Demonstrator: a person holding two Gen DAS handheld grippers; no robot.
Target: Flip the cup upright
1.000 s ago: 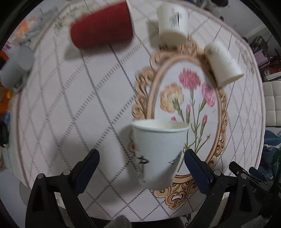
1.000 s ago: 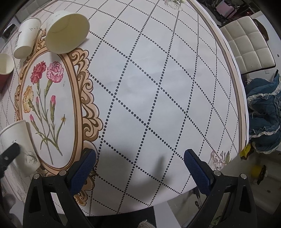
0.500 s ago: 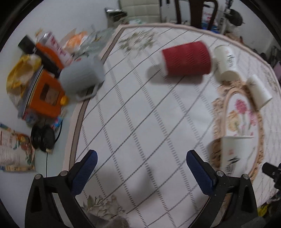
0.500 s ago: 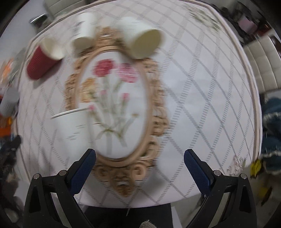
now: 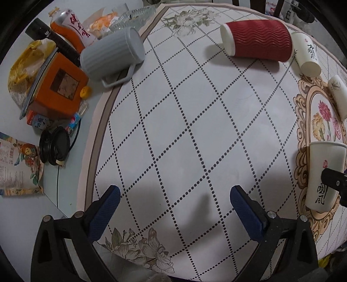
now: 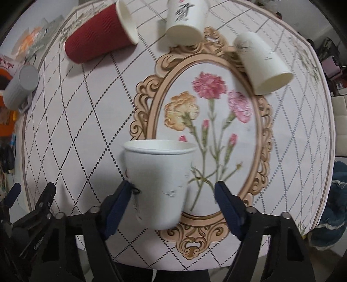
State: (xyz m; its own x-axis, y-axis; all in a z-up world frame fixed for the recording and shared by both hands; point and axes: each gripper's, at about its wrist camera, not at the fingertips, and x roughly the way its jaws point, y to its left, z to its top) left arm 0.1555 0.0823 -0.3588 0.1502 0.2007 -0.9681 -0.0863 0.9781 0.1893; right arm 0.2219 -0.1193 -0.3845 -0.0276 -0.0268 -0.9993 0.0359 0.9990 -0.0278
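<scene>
White cup (image 6: 159, 184) is standing upright between the spread fingers of the right hand-held gripper (image 6: 172, 200); left hand-held gripper (image 5: 173, 206) is hovering wide, holding nothing.

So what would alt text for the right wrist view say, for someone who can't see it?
An upright white cup stands between the open blue jaws of the right gripper, on a tablecloth printed with flowers. Beyond it a red cup and two white cups lie on their sides.
</scene>
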